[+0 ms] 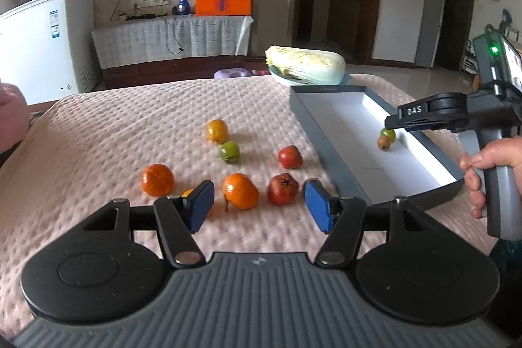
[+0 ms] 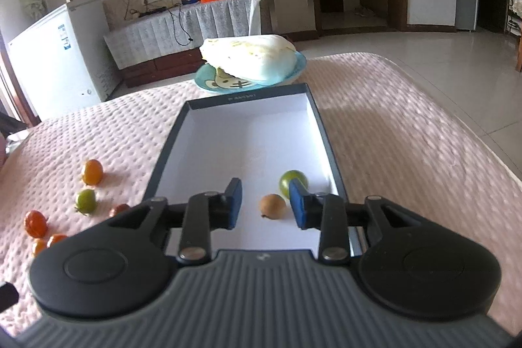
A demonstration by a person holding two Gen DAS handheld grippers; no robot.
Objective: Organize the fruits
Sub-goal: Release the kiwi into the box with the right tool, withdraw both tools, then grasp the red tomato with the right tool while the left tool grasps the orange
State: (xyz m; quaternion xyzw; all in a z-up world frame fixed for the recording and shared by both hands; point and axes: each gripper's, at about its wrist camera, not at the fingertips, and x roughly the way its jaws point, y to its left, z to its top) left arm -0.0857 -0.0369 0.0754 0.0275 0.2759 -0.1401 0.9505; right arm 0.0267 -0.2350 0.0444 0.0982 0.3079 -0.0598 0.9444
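My left gripper (image 1: 259, 206) gapes, orange (image 1: 240, 190) just ahead between its jaws; my right gripper (image 2: 265, 204) gapes over the box (image 2: 318, 116), brown fruit (image 2: 273, 206) between.

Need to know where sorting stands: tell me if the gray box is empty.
Not empty. The gray box holds two fruits, a green fruit and a brown fruit, on its white floor.

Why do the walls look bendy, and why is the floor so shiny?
Left wrist view: the fisheye lens bows the door frames, and the box edges look slightly smeared. Right wrist view: daylight glares off the floor, and the cloth looks streaky with blur.
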